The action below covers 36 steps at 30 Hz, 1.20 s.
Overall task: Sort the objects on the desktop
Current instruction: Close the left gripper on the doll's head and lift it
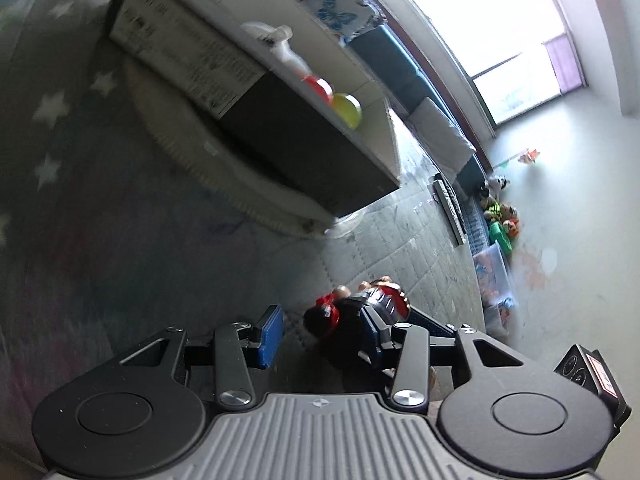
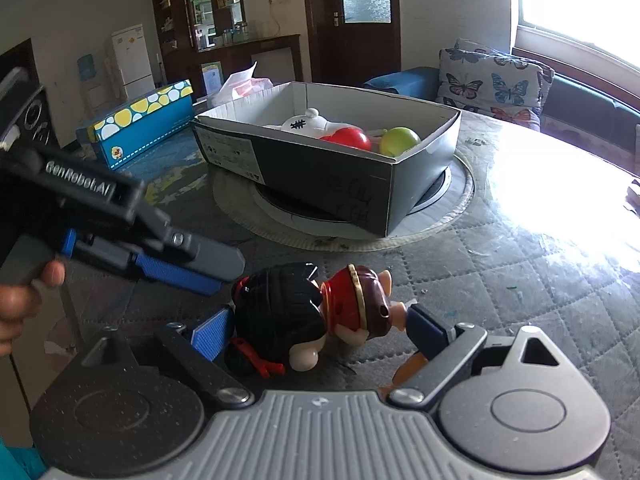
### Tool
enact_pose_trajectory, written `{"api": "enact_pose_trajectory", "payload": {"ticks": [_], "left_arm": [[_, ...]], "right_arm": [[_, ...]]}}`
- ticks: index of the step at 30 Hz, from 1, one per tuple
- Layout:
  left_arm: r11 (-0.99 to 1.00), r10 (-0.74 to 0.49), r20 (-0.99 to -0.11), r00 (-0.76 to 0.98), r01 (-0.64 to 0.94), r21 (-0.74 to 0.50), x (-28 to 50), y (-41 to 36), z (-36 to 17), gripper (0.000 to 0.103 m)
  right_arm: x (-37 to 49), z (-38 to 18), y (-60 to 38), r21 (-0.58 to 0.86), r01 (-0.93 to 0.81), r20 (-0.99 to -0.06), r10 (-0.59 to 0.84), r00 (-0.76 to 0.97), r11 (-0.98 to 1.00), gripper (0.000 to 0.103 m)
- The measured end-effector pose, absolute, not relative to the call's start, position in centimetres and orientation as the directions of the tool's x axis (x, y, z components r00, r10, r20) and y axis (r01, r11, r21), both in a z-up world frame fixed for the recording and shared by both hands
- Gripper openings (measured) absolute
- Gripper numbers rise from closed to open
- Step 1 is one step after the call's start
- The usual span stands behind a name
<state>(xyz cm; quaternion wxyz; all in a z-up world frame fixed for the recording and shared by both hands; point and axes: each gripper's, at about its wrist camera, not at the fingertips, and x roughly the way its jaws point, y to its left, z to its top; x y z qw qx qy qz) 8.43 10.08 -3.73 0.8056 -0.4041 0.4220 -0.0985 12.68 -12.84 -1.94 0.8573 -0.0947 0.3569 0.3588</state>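
Observation:
A pig figurine in black robe and maroon cap (image 2: 312, 312) lies on its side on the quilted table cover. My right gripper (image 2: 320, 332) is open, its blue pads on either side of the figurine. My left gripper (image 1: 324, 328) is open too; the figurine (image 1: 360, 308) lies between its pads, close to the right one. In the right wrist view the left gripper (image 2: 176, 268) comes in from the left, just beside the figurine. A grey cardboard box (image 2: 320, 184) stands behind, holding a red ball (image 2: 350, 138), a yellow-green ball (image 2: 400, 140) and a white toy (image 2: 308, 124).
The box sits on a round turntable (image 2: 460, 192) in the middle of the table. A blue spotted box (image 2: 144, 124) stands at the far left. A butterfly-print cushion (image 2: 488, 80) and bench lie behind the table. Toys lie on the floor (image 1: 500, 216).

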Motion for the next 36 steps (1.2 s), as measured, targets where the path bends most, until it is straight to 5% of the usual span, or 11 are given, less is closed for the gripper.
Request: {"api": "enact_pose_trajectory", "payload": {"ticks": [8,36], "left_arm": [[0.527,-0.522,-0.526,0.671,-0.23,-0.818,8.5,10.0,-5.0,0.044],[0.418,-0.532,-0.506,0.679,-0.309,-0.854,8.6,9.3,-6.1,0.045]], "right_arm": [[12.3,-2.0,-12.7,0.087,-0.671,-0.682,0.535,0.499,0.737,0.094],[11.0,-1.7,-12.1,0.075,-0.61,-0.678,0.489,0.549,0.789,0.096]]}}
